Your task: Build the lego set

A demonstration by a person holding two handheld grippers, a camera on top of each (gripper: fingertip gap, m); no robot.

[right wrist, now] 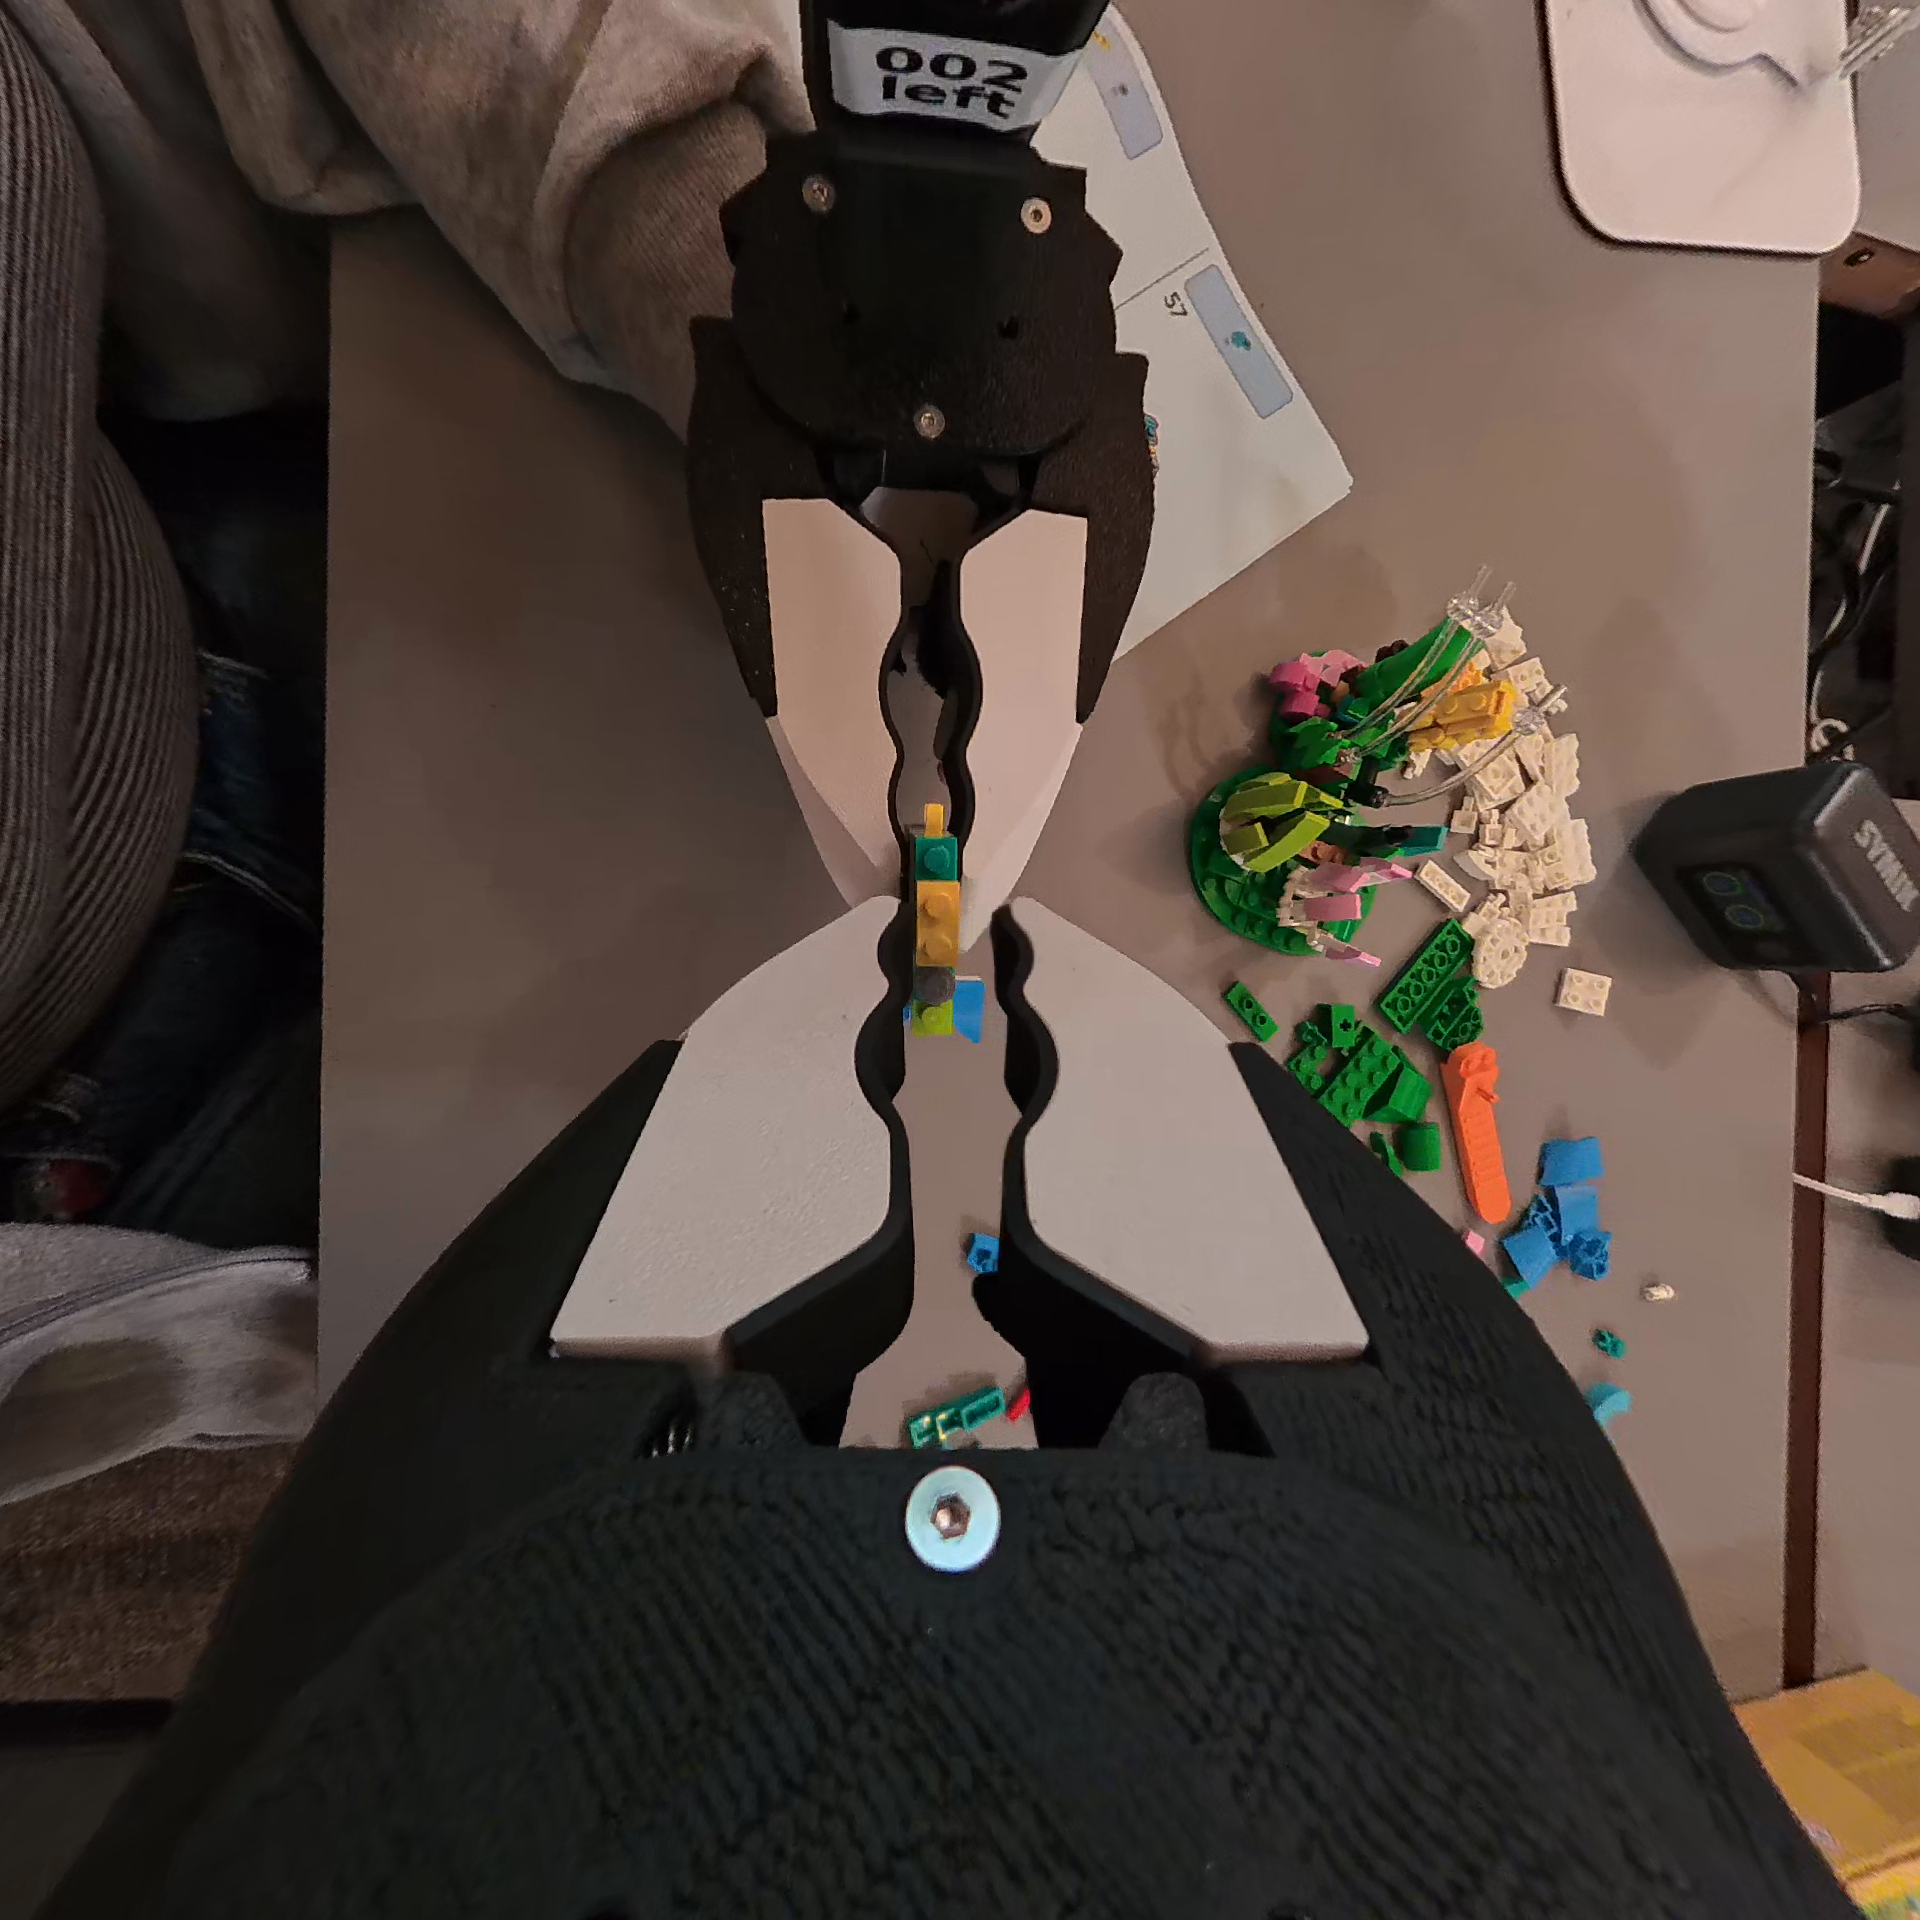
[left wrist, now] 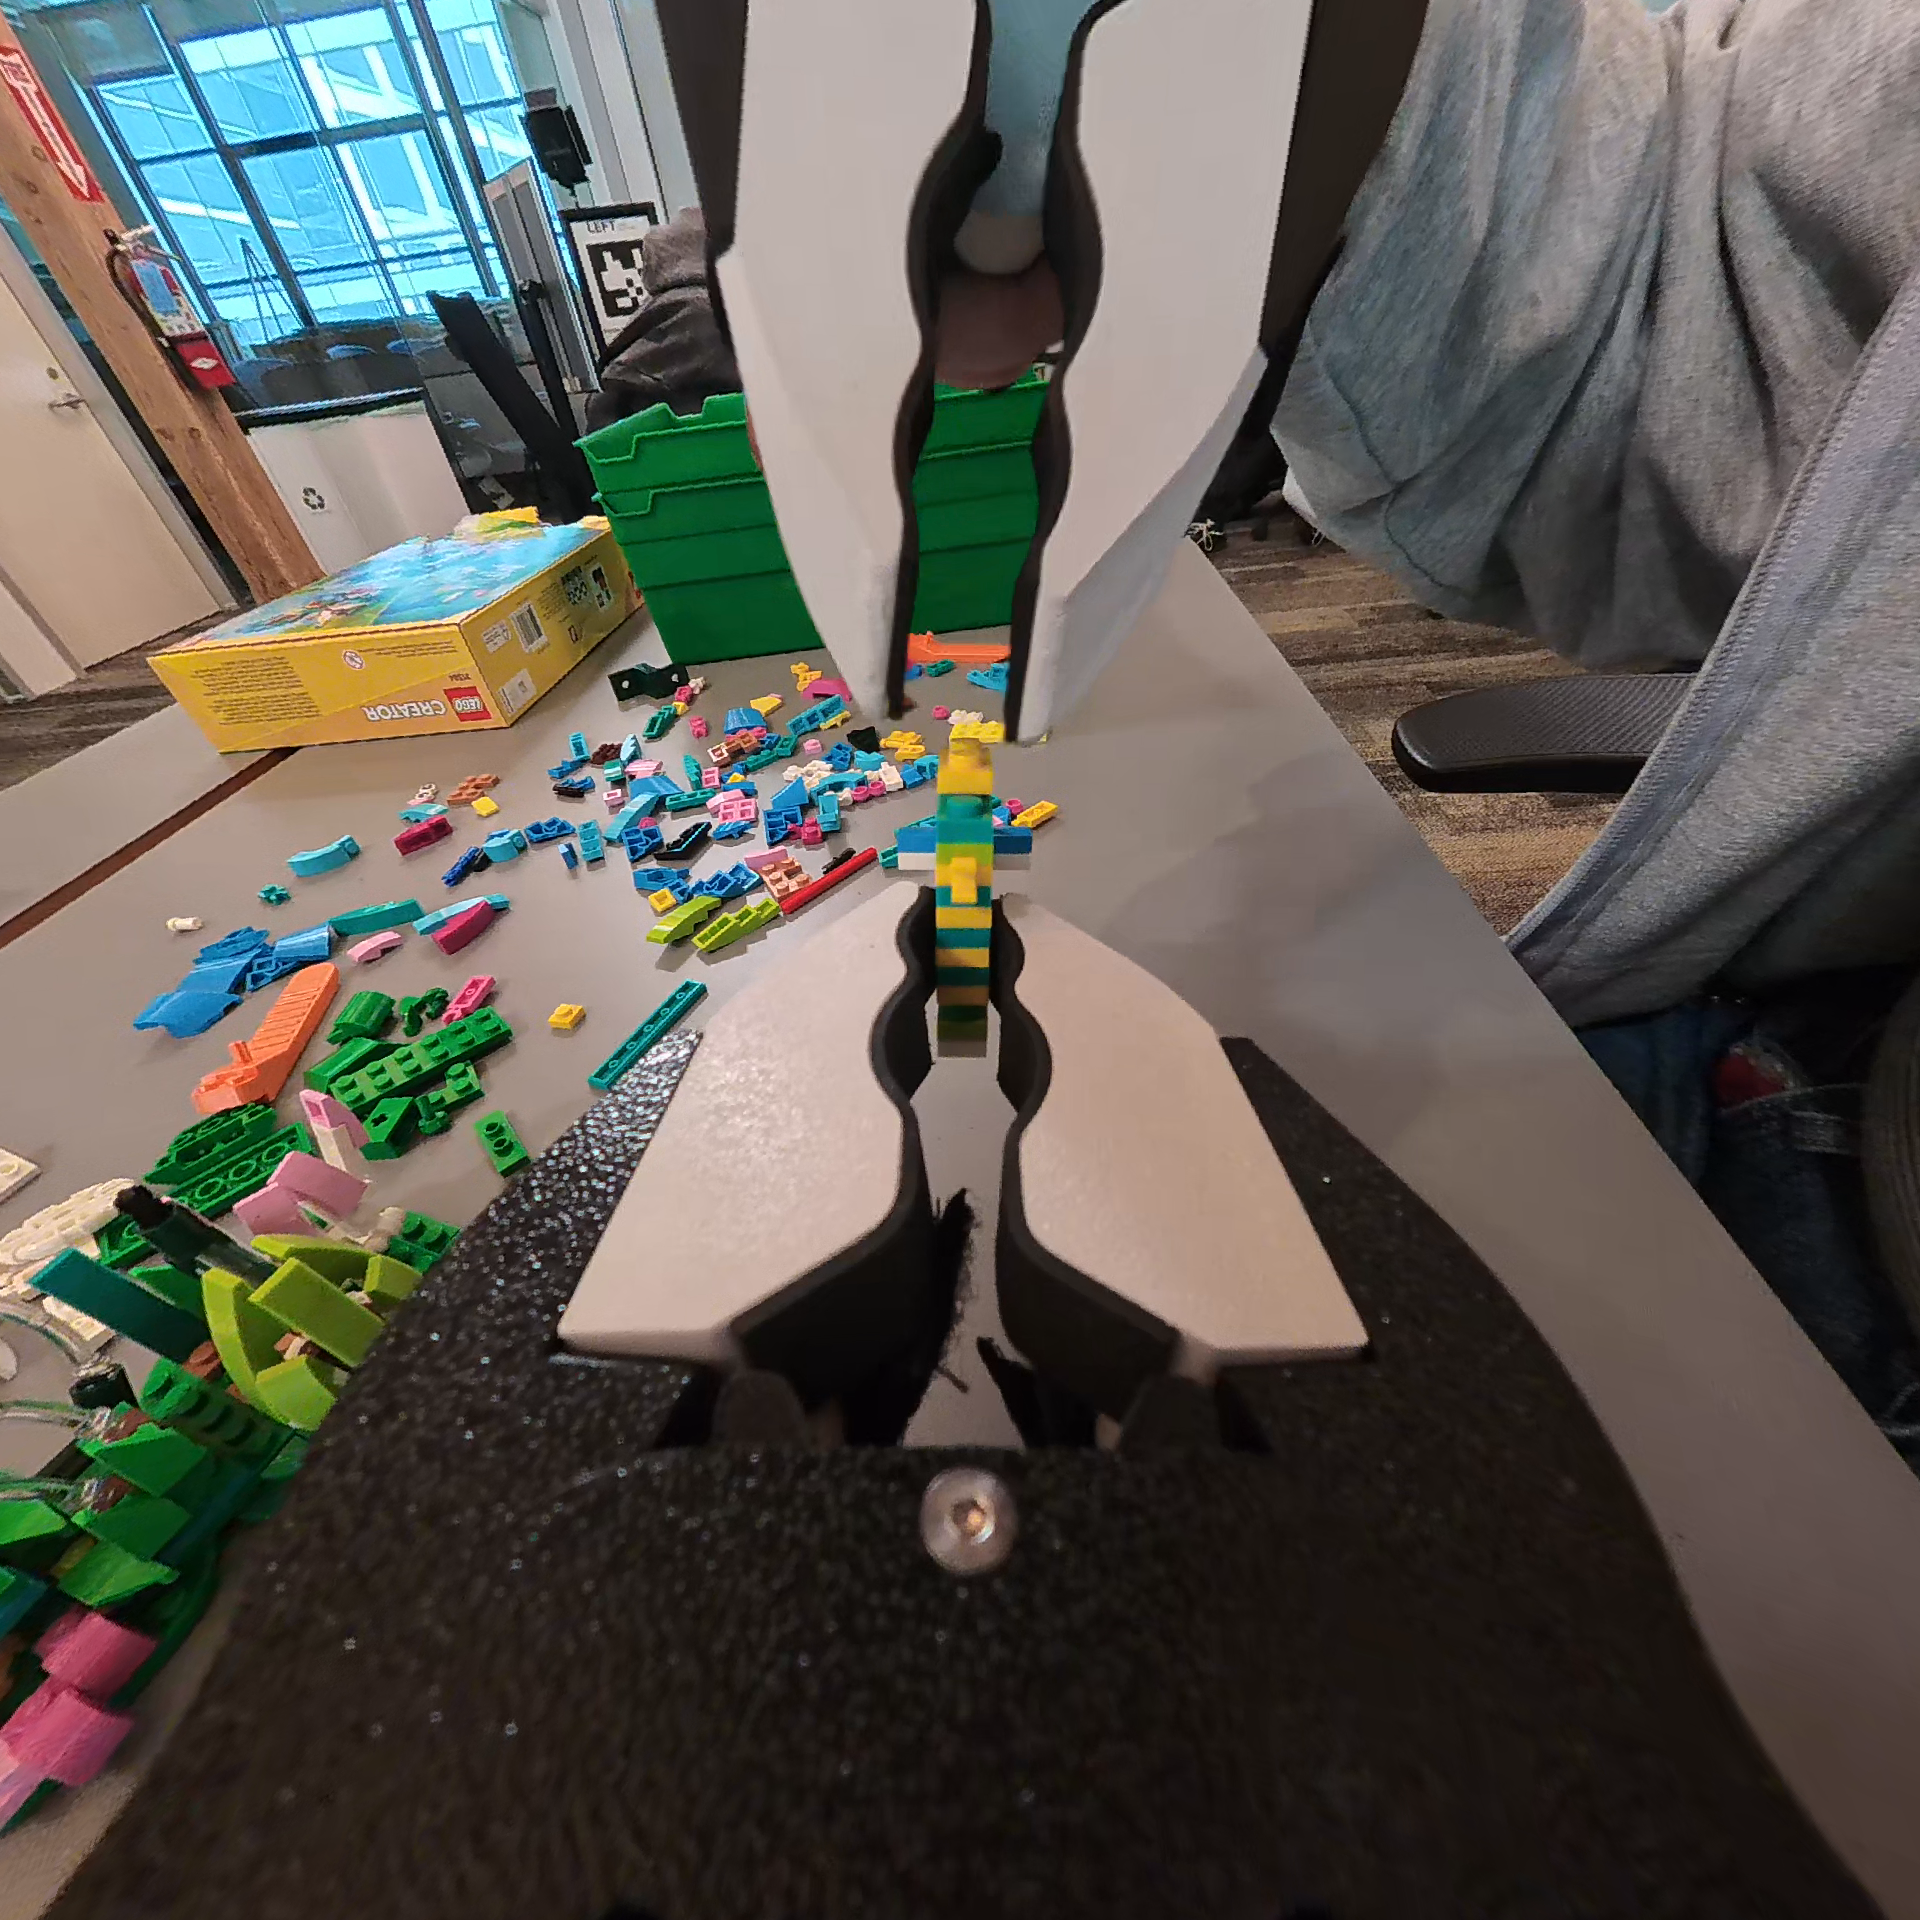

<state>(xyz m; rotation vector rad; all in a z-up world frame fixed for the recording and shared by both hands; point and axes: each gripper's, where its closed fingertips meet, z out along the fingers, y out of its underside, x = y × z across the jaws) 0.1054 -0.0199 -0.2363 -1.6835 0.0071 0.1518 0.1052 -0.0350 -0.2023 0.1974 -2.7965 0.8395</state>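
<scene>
Left gripper (left wrist: 961,914): its fingers are clamped on the lower end of the striped lego stack (left wrist: 964,894), held up above the bench (left wrist: 1299,935).
Right gripper (right wrist: 945,920): comes in from the opposite side, tip to tip with the left one; its fingers stand a little apart around the upper end of the stack, and I cannot tell whether either one touches it.
Striped lego stack: a narrow column of yellow, teal and lime layers with small blue pieces jutting from its sides, spanning the gap between the two grippers.
Loose pieces (left wrist: 727,800): blue, pink, teal and yellow bits scattered over the bench beyond the stack.
Green pieces (left wrist: 416,1060): plates and bricks grouped nearer the left gripper, with an orange brick separator (left wrist: 275,1034) just beside them.
Plant build (right wrist: 1309,831): a green round base with lime leaves and pink parts, next to a heap of white pieces (right wrist: 1527,821).
Yellow box (left wrist: 405,644): lying flat at the far end of the bench, beside stacked green bins (left wrist: 696,540).
Instruction sheet (right wrist: 1226,416): flat on the bench, partly under the left gripper.
Person: a grey sleeve (left wrist: 1610,312) behind the right gripper.
</scene>
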